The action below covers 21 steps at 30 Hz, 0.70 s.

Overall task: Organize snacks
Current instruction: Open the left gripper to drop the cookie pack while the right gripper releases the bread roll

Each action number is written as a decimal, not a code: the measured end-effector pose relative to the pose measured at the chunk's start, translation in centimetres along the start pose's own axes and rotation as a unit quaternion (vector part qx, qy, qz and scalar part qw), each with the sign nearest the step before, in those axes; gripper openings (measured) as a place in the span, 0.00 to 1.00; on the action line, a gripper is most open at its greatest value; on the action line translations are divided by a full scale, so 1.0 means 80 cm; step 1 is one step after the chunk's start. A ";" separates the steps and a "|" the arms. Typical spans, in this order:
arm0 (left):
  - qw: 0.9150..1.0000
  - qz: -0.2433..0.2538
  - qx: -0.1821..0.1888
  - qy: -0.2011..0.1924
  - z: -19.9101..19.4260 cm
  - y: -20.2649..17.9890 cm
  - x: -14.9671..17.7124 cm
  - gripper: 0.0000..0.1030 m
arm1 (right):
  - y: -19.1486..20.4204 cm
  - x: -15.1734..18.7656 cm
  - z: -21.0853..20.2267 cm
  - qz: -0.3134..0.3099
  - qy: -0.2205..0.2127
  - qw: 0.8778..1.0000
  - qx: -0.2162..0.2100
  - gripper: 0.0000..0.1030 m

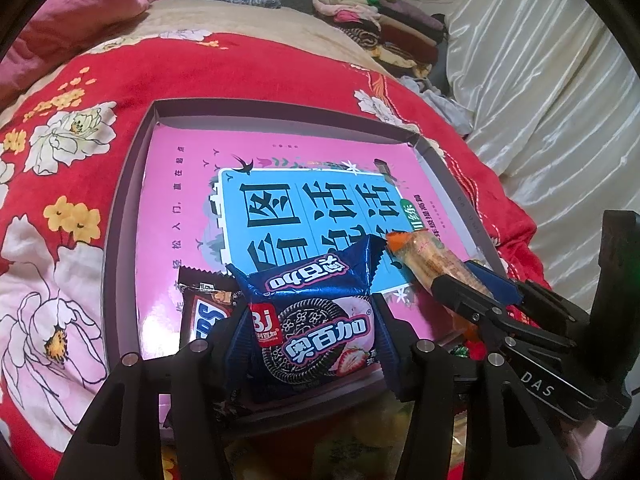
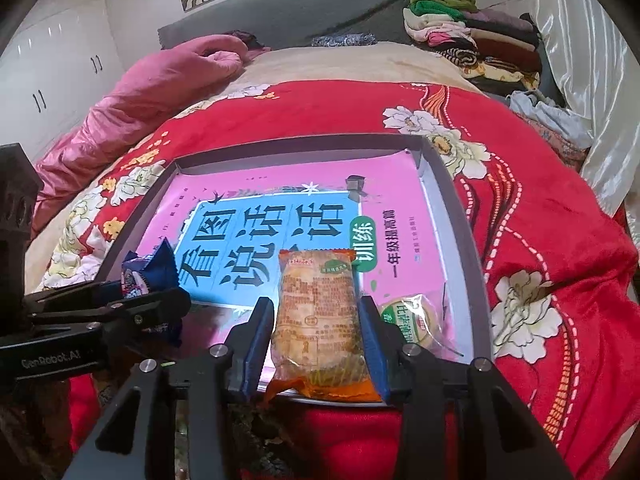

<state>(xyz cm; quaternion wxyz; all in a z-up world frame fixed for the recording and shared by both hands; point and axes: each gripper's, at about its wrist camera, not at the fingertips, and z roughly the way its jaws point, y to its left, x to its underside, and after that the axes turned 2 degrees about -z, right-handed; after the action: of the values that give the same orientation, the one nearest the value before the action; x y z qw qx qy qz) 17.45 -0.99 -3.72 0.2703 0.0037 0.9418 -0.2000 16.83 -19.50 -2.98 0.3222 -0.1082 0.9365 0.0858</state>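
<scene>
My left gripper (image 1: 308,320) is shut on a blue cookie packet (image 1: 316,328) and holds it over the near edge of a shallow grey box (image 1: 120,216). A pink book (image 1: 192,184) lines the box. A brown Snickers bar (image 1: 202,308) lies in the box by the left finger. My right gripper (image 2: 316,320) is shut on an orange biscuit packet (image 2: 320,320) over the box's near edge (image 2: 476,264); this packet also shows in the left wrist view (image 1: 432,256). A green-labelled clear packet (image 2: 412,316) lies in the box to the right of it.
The box sits on a bed with a red flowered blanket (image 2: 540,220). A pink quilt (image 2: 140,96) lies at the back left and a pile of folded clothes (image 2: 468,36) at the back right. A white curtain (image 1: 540,80) hangs on the right.
</scene>
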 end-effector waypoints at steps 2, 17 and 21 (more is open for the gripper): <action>1.000 -0.002 0.002 0.001 0.000 0.001 0.000 0.57 | -0.003 0.000 0.000 0.001 -0.001 1.000 0.004 0.42; 1.000 0.000 -0.003 -0.001 -0.010 -0.003 -0.002 0.60 | -0.009 -0.004 0.000 0.009 -0.005 1.000 0.008 0.45; 1.000 0.001 -0.003 -0.003 -0.016 -0.002 -0.003 0.66 | -0.008 -0.005 -0.006 0.008 -0.011 1.000 0.007 0.48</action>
<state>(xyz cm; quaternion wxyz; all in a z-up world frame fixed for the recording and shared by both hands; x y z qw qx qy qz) 16.99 -0.66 -2.53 0.2737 0.0035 0.9415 -0.1968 17.00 -20.20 -2.43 0.3325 -0.0976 0.9343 0.0832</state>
